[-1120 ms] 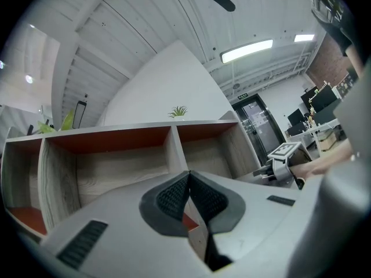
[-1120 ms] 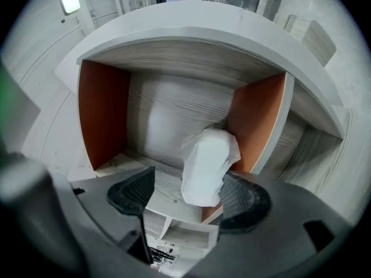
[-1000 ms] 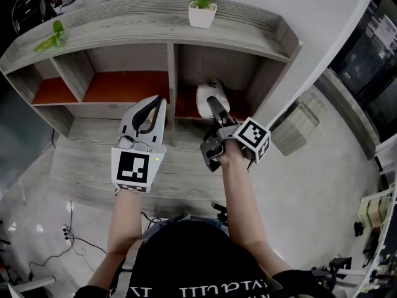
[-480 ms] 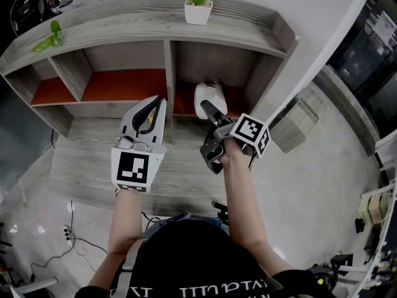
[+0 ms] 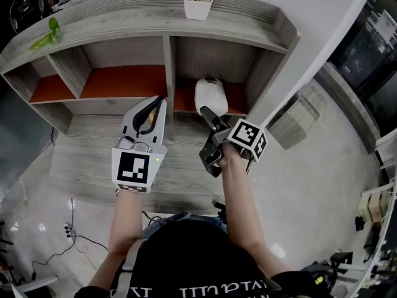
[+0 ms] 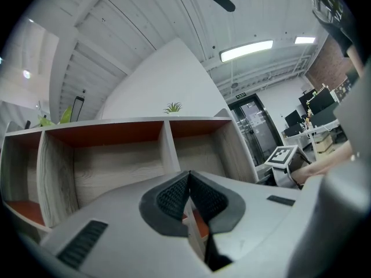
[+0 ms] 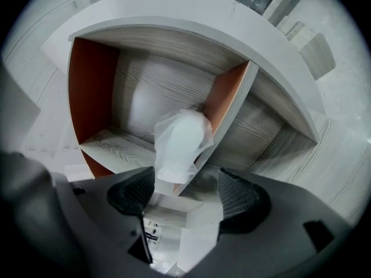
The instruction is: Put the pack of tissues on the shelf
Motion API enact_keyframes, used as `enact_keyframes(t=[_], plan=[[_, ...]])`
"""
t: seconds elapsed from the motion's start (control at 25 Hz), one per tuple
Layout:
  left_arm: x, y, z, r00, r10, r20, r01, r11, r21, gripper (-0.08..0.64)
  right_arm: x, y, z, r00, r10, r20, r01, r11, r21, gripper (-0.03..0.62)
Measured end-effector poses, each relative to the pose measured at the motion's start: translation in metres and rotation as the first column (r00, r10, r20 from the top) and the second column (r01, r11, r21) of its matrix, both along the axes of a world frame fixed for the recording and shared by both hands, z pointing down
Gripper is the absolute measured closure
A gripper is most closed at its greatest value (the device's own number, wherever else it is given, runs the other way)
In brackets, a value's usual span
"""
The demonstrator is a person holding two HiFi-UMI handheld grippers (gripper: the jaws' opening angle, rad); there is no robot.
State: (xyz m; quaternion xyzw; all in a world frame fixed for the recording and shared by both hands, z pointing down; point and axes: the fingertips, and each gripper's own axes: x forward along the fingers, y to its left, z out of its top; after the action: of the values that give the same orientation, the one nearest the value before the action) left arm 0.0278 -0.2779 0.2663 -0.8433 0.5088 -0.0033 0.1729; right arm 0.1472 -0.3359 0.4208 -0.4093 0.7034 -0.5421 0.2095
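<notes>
1. We look steeply down on a grey wooden shelf against the far wall. It has three open compartments with orange floors. Its left end is cut off by the frame edge.
2. The person's two forearms reach away from us toward the shelf; their body at the near edge is mostly out of frame.
3. The left gripper hovers in front of the divider between the middle and right compartments. In the left gripper view its ribbed pads meet at the tip, so the left gripper is closed on nothing.
4. The right gripper points into the right compartment. In the right gripper view the right gripper has its jaws set apart and clamped on the pack of tissues.
5. The pack of tissues, white in clear wrap, sticks out past the jaws at the mouth of the right compartment. We cannot tell whether it touches the orange floor. Its near end is hidden behind the gripper, and its label print is too small to read.
6. A small potted plant in a white pot stands on the shelf top, above the right compartment.
7. A green leafy sprig lies on the shelf top at far left.
</notes>
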Motion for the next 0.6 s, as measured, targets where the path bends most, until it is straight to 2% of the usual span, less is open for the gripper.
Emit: enact_keyframes(t=[0.16, 0.36, 0.48, 0.6], plan=[[0.001, 0.001, 0.006, 1.0, 0.003, -0.005, -0.003, 1.0, -0.018, 0.548, 0.002, 0.004, -0.003, 0.998, 0.008, -0.068, -0.006, 0.999, 0.039, 0.261], [0.005, 0.002, 0.014, 1.0, 0.014, -0.005, -0.014, 0.999, -0.04, 0.548, 0.003, 0.01, -0.005, 0.972, 0.019, -0.236, 0.009, 0.993, 0.12, 0.261], [0.007, 0.002, 0.019, 1.0, 0.017, -0.01, -0.018, 0.998, -0.052, 0.548, 0.004, 0.014, -0.007, 0.918, 0.047, -0.394, 0.025, 0.984, 0.176, 0.261], [0.008, 0.003, 0.023, 1.0, 0.019, -0.012, -0.02, 0.998, -0.062, 0.548, 0.008, 0.017, -0.008, 0.822, 0.097, -0.561, 0.039, 0.973, 0.225, 0.261]])
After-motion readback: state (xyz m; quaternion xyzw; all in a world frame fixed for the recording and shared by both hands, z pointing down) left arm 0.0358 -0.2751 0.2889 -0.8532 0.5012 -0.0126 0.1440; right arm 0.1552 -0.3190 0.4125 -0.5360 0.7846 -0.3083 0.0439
